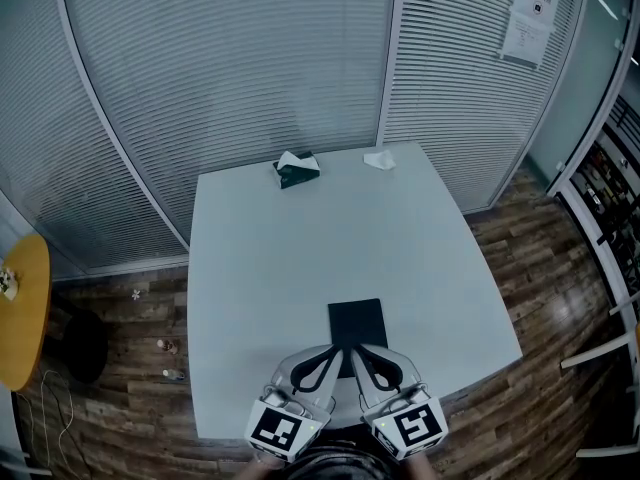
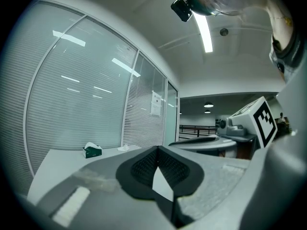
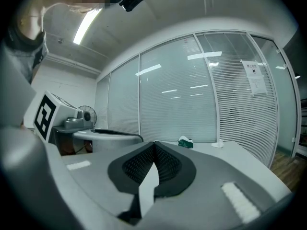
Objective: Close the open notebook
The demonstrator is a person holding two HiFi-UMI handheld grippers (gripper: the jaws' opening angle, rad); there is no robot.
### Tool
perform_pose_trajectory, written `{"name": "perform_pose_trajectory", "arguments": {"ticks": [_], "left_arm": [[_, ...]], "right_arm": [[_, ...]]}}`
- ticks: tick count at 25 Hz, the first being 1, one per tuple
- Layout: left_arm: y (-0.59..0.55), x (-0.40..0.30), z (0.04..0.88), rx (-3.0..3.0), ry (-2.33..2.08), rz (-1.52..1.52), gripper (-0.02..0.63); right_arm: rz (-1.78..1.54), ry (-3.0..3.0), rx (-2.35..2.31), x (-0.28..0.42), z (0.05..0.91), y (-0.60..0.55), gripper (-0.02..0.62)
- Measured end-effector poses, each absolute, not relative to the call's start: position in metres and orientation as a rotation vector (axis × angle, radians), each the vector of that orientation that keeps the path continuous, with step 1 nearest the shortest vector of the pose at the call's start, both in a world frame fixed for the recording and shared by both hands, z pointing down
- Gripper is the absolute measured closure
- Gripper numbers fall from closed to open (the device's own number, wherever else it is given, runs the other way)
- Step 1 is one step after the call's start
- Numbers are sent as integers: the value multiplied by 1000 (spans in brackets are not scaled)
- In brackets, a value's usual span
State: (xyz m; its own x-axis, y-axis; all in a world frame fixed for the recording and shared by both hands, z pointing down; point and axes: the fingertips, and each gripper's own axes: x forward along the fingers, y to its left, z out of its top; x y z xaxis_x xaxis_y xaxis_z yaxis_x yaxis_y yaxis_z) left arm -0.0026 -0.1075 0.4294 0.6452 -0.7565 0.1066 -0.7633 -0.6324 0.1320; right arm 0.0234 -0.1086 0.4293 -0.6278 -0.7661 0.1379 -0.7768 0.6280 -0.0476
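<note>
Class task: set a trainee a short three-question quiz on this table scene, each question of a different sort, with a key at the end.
1. True or false: the green tissue box stands near the far edge of the table.
2. Which thing lies closest to the two claws? A. the tissue box. B. the dark notebook. C. a mug.
3. Fill in: the left claw and the right claw are both ____, with nothing between their jaws.

Key: 1 true; 2 B; 3 shut.
</note>
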Motion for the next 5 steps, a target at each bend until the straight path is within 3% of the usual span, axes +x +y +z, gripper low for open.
{"name": "perform_pose_trajectory", "arguments": {"ticks": [5], "left_arm": [[-110, -2, 431, 2698, -1251, 65, 603]], "right_arm": [[157, -2734, 1305, 24, 430, -110, 595]]}}
